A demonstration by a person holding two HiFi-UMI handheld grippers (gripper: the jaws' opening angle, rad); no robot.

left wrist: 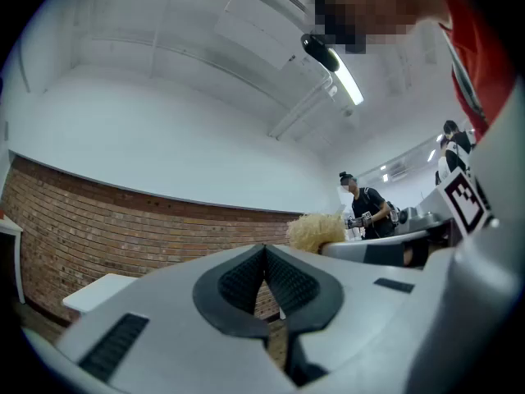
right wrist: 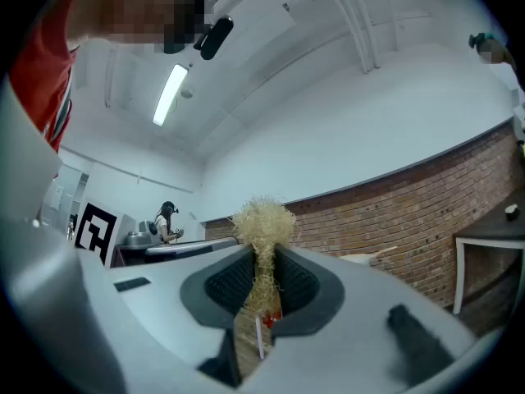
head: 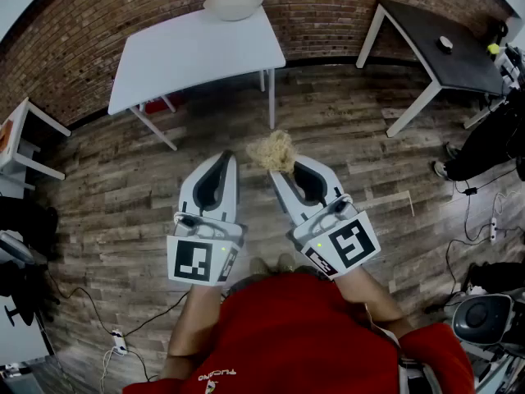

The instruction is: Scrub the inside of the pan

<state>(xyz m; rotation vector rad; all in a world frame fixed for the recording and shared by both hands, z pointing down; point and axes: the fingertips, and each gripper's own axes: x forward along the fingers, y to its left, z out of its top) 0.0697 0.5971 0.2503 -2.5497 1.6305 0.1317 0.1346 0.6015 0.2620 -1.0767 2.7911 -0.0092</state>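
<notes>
The pan [head: 234, 4] is white with a wooden handle and rests at the far edge of a white table [head: 189, 56], well ahead of both grippers. In the right gripper view the pan [right wrist: 361, 258] shows small against the brick wall. My right gripper [head: 280, 171] is shut on a straw-coloured fibre scrubber [head: 272, 151], whose tuft [right wrist: 262, 218] sticks out past the fingertips [right wrist: 289, 271]. My left gripper [head: 226, 158] is shut with nothing in it, its pads [left wrist: 287, 281] pressed together. Both are held at waist height over the floor, side by side and pointing at the table.
A dark table [head: 447, 43] on white legs stands at the right. A person in black [head: 492, 142] is at the right edge. Cables and a power strip [head: 119, 343] lie on the wood floor. A small white table [head: 20, 138] is at the left.
</notes>
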